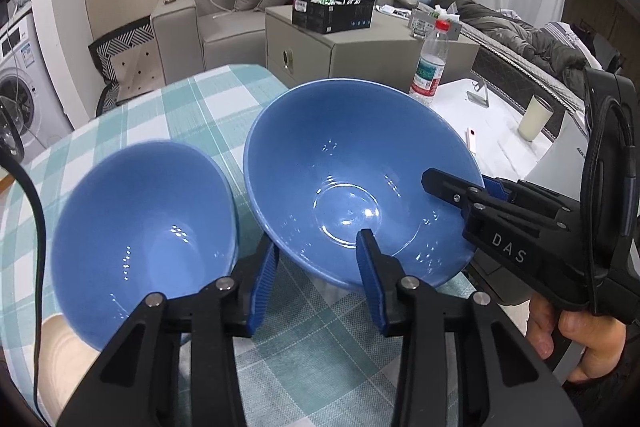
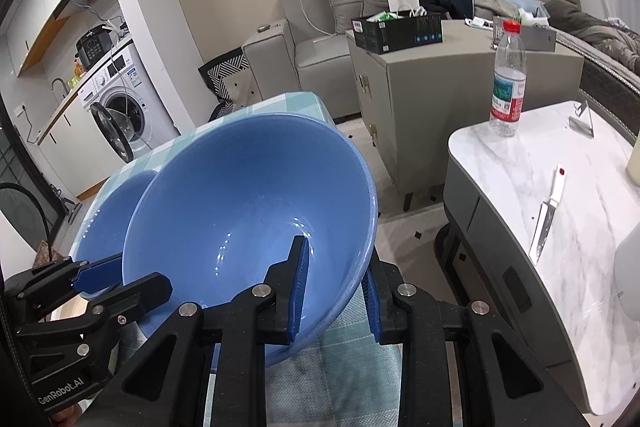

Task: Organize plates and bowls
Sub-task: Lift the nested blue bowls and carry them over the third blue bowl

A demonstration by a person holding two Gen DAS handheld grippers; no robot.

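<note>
Two blue bowls are over a green-checked tablecloth (image 1: 192,107). The larger bowl (image 1: 352,183) (image 2: 248,211) is tilted, and my right gripper (image 2: 338,267) is shut on its near rim, one finger inside and one outside. The right gripper also shows at the right of the left wrist view (image 1: 460,187). The smaller bowl (image 1: 144,227) (image 2: 108,219) sits to the left. My left gripper (image 1: 316,279) is open in the gap between the two bowls, its right finger overlapping the big bowl's front rim. It shows at the lower left of the right wrist view (image 2: 100,279).
A beige plate (image 1: 60,359) peeks out under the small bowl. To the right stands a marble table (image 2: 560,227) with a water bottle (image 2: 508,83), a knife (image 2: 546,215) and a cup (image 1: 534,123). A grey cabinet (image 2: 440,75) and sofa stand behind.
</note>
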